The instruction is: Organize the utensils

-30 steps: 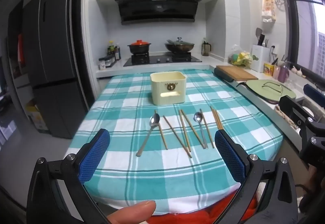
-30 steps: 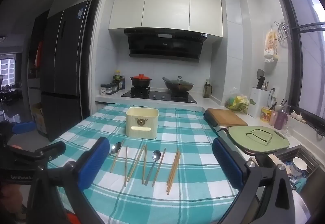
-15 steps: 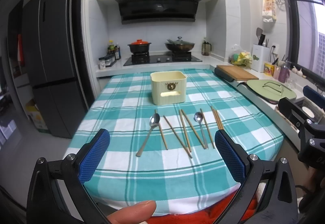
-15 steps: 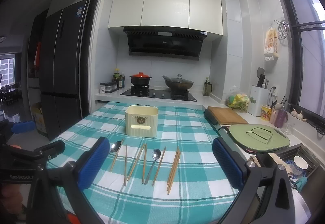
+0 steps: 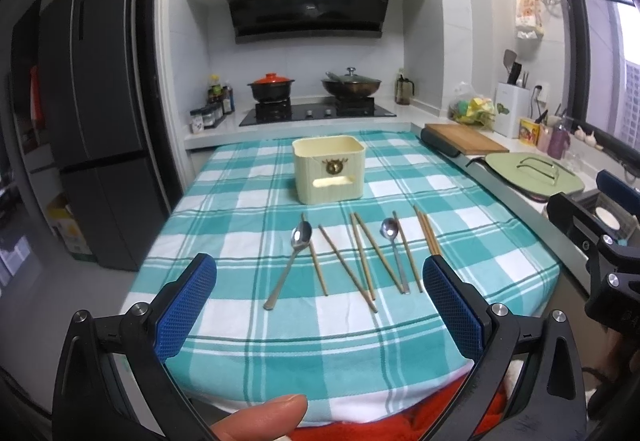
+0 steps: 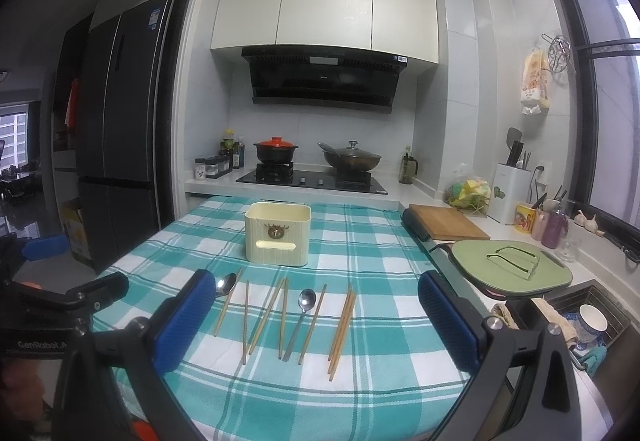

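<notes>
A cream utensil box [image 5: 329, 169] stands upright on the teal checked tablecloth [image 5: 224, 209]; it also shows in the right wrist view [image 6: 278, 233]. In front of it lie two metal spoons [image 5: 294, 253] [image 5: 392, 245] and several wooden chopsticks [image 5: 362, 257], side by side. In the right wrist view the spoons [image 6: 305, 303] and chopsticks [image 6: 342, 325] lie between the fingers. My left gripper [image 5: 320, 305] is open and empty, held near the table's front edge. My right gripper [image 6: 312, 321] is open and empty, above the front right of the table.
A hob with a red-lidded pot [image 5: 271, 87] and a wok [image 5: 351, 83] stands behind the table. A wooden board [image 5: 464, 139] and a green lid [image 5: 534, 175] lie on the right counter. A sink with dishes [image 6: 588, 321] is at right. A dark fridge [image 5: 96, 113] stands left.
Both grippers stay open and nearly still. The right wrist view has tilted up very slightly; the utensils have not moved.
</notes>
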Demonstrator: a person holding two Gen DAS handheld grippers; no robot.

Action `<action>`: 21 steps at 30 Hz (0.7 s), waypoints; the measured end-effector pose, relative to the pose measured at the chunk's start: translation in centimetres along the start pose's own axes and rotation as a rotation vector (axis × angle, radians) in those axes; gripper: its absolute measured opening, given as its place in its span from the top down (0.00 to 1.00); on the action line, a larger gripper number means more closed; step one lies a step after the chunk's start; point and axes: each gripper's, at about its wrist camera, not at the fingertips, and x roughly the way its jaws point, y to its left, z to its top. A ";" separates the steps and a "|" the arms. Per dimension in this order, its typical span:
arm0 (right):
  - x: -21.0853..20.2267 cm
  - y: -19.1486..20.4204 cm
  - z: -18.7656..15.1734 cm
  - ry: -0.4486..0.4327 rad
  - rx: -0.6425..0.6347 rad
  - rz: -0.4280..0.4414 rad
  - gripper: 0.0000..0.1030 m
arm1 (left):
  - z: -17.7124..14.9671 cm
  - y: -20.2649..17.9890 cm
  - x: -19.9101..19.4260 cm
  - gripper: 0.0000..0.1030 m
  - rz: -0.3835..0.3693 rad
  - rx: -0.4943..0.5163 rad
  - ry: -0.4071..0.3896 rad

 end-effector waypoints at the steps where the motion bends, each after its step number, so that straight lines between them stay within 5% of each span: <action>1: 0.1 -0.1 0.0 0.002 0.006 -0.003 0.00 | 0.0 0.0 0.1 0.00 -0.001 0.004 0.001; 21: 1.9 -0.3 -0.2 0.047 0.024 -0.017 0.00 | 0.5 0.0 2.1 0.00 0.026 0.030 0.021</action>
